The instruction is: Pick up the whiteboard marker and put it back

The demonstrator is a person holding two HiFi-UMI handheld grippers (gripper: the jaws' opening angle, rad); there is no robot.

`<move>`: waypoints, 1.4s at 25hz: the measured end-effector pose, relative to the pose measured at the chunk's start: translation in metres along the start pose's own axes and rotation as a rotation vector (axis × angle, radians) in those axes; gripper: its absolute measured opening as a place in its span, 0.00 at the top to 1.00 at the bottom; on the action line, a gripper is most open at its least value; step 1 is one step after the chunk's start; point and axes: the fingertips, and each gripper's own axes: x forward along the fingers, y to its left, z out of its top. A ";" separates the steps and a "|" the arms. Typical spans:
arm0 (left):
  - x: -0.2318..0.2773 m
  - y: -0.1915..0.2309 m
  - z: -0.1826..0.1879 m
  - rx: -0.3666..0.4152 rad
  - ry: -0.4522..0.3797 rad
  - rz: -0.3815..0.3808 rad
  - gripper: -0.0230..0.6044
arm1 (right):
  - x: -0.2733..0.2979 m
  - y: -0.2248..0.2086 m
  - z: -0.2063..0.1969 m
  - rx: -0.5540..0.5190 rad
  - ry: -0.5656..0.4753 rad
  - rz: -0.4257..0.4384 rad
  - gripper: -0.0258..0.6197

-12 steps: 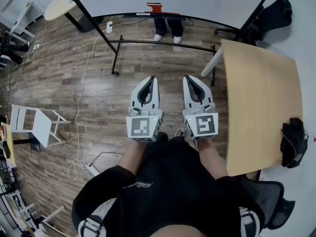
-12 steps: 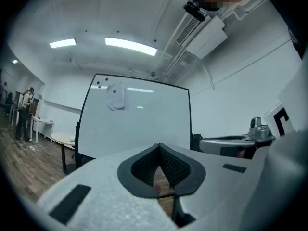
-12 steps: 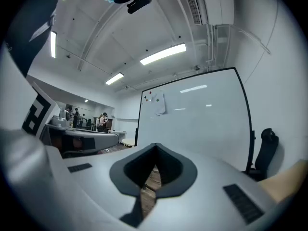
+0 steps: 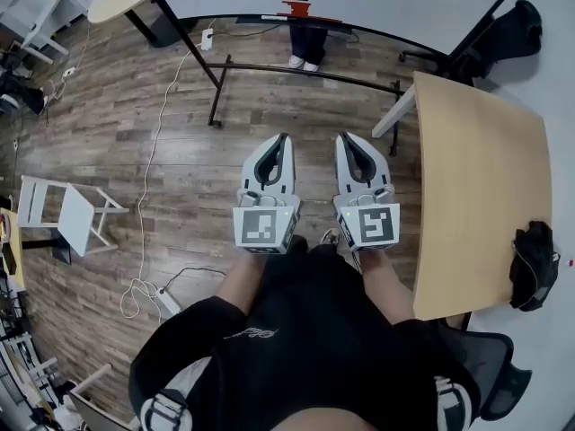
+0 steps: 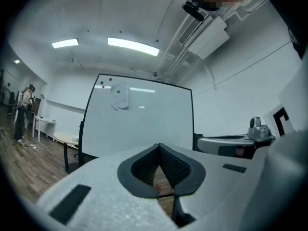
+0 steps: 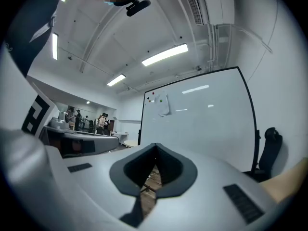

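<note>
left hand-held gripper (image 4: 283,138) and right hand-held gripper (image 4: 343,138) closed, facing whiteboard (image 5: 139,121).

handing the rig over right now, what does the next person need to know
Left tongs: shut, empty.
Right tongs: shut, empty.
Both are held level, side by side, aimed at the whiteboard ahead.
Job's things: the marker can't be made out. A red item sits at the board's lower edge, too small to identify.
Done: nothing visible.
Left: walk up to the board, find the marker, pick it up, put it back.
</note>
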 end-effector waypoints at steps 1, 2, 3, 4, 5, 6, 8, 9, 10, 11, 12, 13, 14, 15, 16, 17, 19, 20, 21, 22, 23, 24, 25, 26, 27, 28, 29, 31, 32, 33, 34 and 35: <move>0.000 0.004 0.001 -0.001 0.002 0.002 0.95 | 0.003 0.002 0.000 0.000 -0.002 0.000 0.96; 0.000 0.008 0.003 -0.003 0.007 0.004 0.95 | 0.006 0.004 0.001 0.001 -0.003 0.002 0.96; 0.000 0.013 0.005 -0.007 0.012 0.008 0.95 | 0.010 0.007 0.001 0.003 -0.002 0.006 0.96; 0.000 0.019 0.006 -0.009 0.011 0.012 0.95 | 0.013 0.010 0.000 0.005 0.000 0.012 0.96; -0.001 0.024 0.006 -0.007 0.006 0.016 0.95 | 0.017 0.013 0.000 0.006 0.002 0.017 0.96; -0.001 0.029 0.006 -0.002 -0.001 0.018 0.95 | 0.020 0.017 0.001 0.005 0.004 0.020 0.96; -0.002 0.039 0.006 0.006 -0.005 0.018 0.95 | 0.027 0.025 0.002 0.001 0.002 0.022 0.96; -0.002 0.044 0.006 0.007 -0.003 0.017 0.95 | 0.030 0.029 0.003 -0.002 0.002 0.021 0.96; -0.003 0.049 0.005 0.005 0.003 0.017 0.95 | 0.033 0.033 0.003 -0.004 0.002 0.020 0.96; -0.004 0.055 0.004 0.002 0.013 0.017 0.95 | 0.037 0.037 0.003 -0.007 0.003 0.019 0.96; -0.004 0.059 0.002 -0.003 0.025 0.016 0.95 | 0.040 0.040 0.002 -0.010 0.005 0.017 0.96; -0.005 0.064 0.001 -0.009 0.036 0.012 0.95 | 0.043 0.043 0.001 -0.012 0.009 0.015 0.96; -0.006 0.067 0.000 -0.014 0.043 0.006 0.95 | 0.046 0.046 -0.001 -0.016 0.014 0.013 0.96; -0.008 0.071 -0.002 -0.016 0.047 0.002 0.95 | 0.049 0.049 -0.002 -0.020 0.017 0.013 0.96; -0.010 0.075 -0.002 -0.017 0.046 -0.004 0.95 | 0.051 0.053 -0.004 -0.026 0.019 0.013 0.96; -0.011 0.078 -0.004 -0.021 0.041 -0.014 0.95 | 0.054 0.056 -0.005 -0.032 0.021 0.013 0.96; -0.013 0.087 -0.012 -0.032 0.039 -0.027 0.95 | 0.060 0.062 -0.010 -0.036 0.029 0.011 0.96; -0.013 0.092 -0.017 -0.038 0.051 -0.026 0.96 | 0.064 0.063 -0.013 -0.032 0.036 0.010 0.96; -0.011 0.097 -0.022 -0.047 0.067 -0.028 0.95 | 0.067 0.065 -0.016 -0.027 0.044 0.011 0.96; -0.009 0.100 -0.026 -0.058 0.079 -0.037 0.95 | 0.071 0.066 -0.018 -0.025 0.053 0.013 0.96; -0.007 0.103 -0.028 -0.070 0.085 -0.048 0.95 | 0.075 0.067 -0.019 -0.028 0.062 0.014 0.96; -0.004 0.105 -0.030 -0.081 0.087 -0.055 0.95 | 0.080 0.068 -0.020 -0.033 0.069 0.016 0.96; 0.001 0.108 -0.030 -0.086 0.086 -0.056 0.95 | 0.085 0.067 -0.021 -0.037 0.072 0.019 0.96; 0.006 0.111 -0.031 -0.087 0.085 -0.054 0.96 | 0.092 0.067 -0.022 -0.039 0.072 0.024 0.96; 0.012 0.114 -0.031 -0.084 0.085 -0.051 0.95 | 0.099 0.066 -0.023 -0.039 0.071 0.030 0.96; 0.019 0.117 -0.033 -0.081 0.087 -0.049 0.95 | 0.105 0.064 -0.024 -0.037 0.070 0.035 0.96; 0.026 0.119 -0.035 -0.078 0.090 -0.048 0.95 | 0.113 0.061 -0.027 -0.034 0.069 0.038 0.96; 0.042 0.124 -0.040 -0.072 0.098 -0.051 0.95 | 0.129 0.053 -0.032 -0.030 0.071 0.041 0.96; 0.051 0.128 -0.042 -0.070 0.105 -0.051 0.95 | 0.138 0.049 -0.035 -0.029 0.074 0.042 0.96; 0.061 0.132 -0.044 -0.072 0.114 -0.047 0.95 | 0.147 0.044 -0.037 -0.030 0.076 0.044 0.96; 0.071 0.136 -0.046 -0.076 0.125 -0.041 0.95 | 0.156 0.038 -0.039 -0.029 0.078 0.047 0.96; 0.082 0.140 -0.048 -0.078 0.134 -0.036 0.95 | 0.166 0.032 -0.041 -0.027 0.079 0.051 0.96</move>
